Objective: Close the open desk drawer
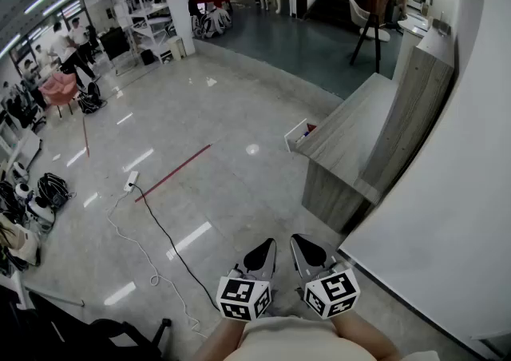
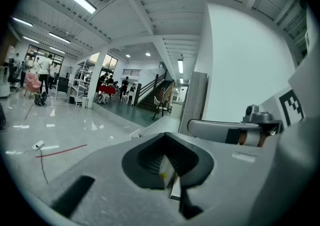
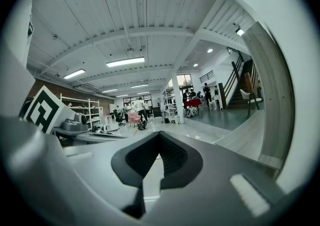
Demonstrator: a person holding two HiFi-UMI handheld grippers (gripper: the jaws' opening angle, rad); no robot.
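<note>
The wooden desk (image 1: 351,132) stands along the white wall at the right, a few steps ahead of me. Its white drawer (image 1: 299,135) sticks out open from the desk's far left side, with small items inside. Both grippers hang low in front of the person's body, side by side and well short of the desk. My left gripper (image 1: 267,244) is shut with nothing in it, and so is my right gripper (image 1: 299,240). In the left gripper view the drawer (image 2: 135,133) shows small beyond the shut jaws. The desk top (image 3: 250,132) runs along the right of the right gripper view.
A black and white cable (image 1: 156,247) with a power strip (image 1: 130,183) trails over the glossy floor at the left, near a strip of red tape (image 1: 172,172). Bags (image 1: 52,189), shelving (image 1: 148,20) and people (image 1: 64,48) stand far off. A white wall (image 1: 455,192) borders the right.
</note>
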